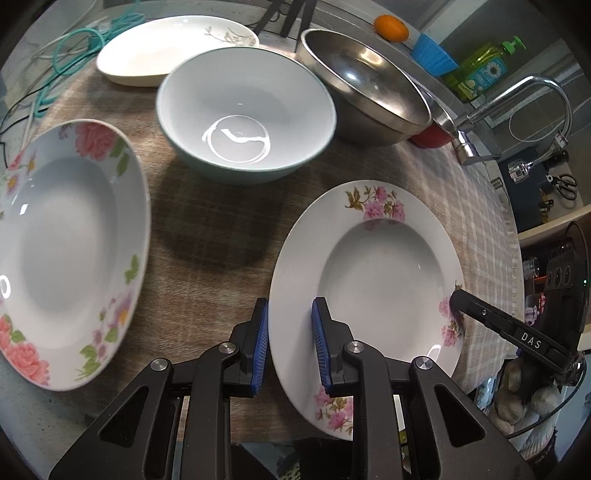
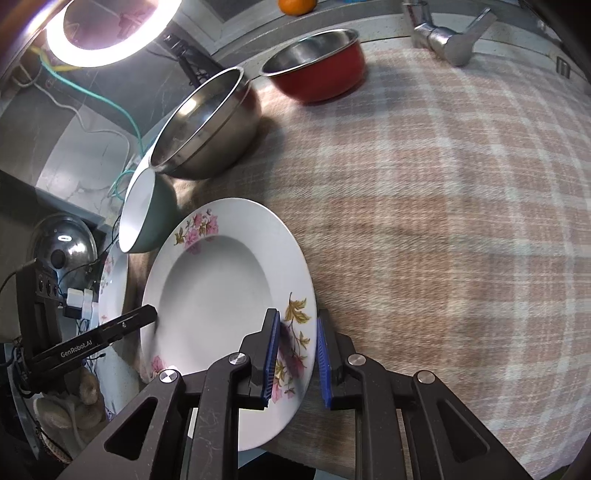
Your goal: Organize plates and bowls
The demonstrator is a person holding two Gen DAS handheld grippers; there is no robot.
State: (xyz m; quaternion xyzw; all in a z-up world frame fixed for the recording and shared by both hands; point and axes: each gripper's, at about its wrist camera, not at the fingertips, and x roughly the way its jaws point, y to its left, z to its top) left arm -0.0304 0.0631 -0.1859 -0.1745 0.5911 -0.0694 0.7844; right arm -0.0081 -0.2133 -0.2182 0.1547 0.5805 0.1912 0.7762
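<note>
Left wrist view: seen low in the frame, the left gripper (image 1: 290,347), blue pads narrowed onto the near left rim of a white deep plate with pink flower sprigs (image 1: 369,295), one pad outside the rim and one inside, seemingly pinching it. Lying at lower right of centre on a beige and white checked tablecloth (image 1: 221,229), that plate. At its right rim, the black finger of the right gripper (image 1: 458,297), tip on the edge by a flower print. At the left edge, a second white deep plate with large pink roses (image 1: 66,254). Above centre, a pale green bowl with a white inside (image 1: 245,114); behind it, upper left, a cream plate with a faint sprig (image 1: 173,48). Right of the bowl, a large steel mixing bowl (image 1: 365,85), with a red pot (image 1: 432,138) peeping from behind. Along the top right, an orange fruit (image 1: 391,27), a blue silicone cup (image 1: 432,53), a green soap bottle (image 1: 480,66) and a chrome tap (image 1: 517,107). Right wrist view: at bottom centre, the right gripper (image 2: 295,354), jaws nearly closed across the flowered rim of the same plate (image 2: 221,295), pads either side; contact likely, though hard to confirm. At lower left, the left gripper's black finger (image 2: 129,321) meeting the opposite rim. Upper left, a glowing ring light (image 2: 107,33).
</note>
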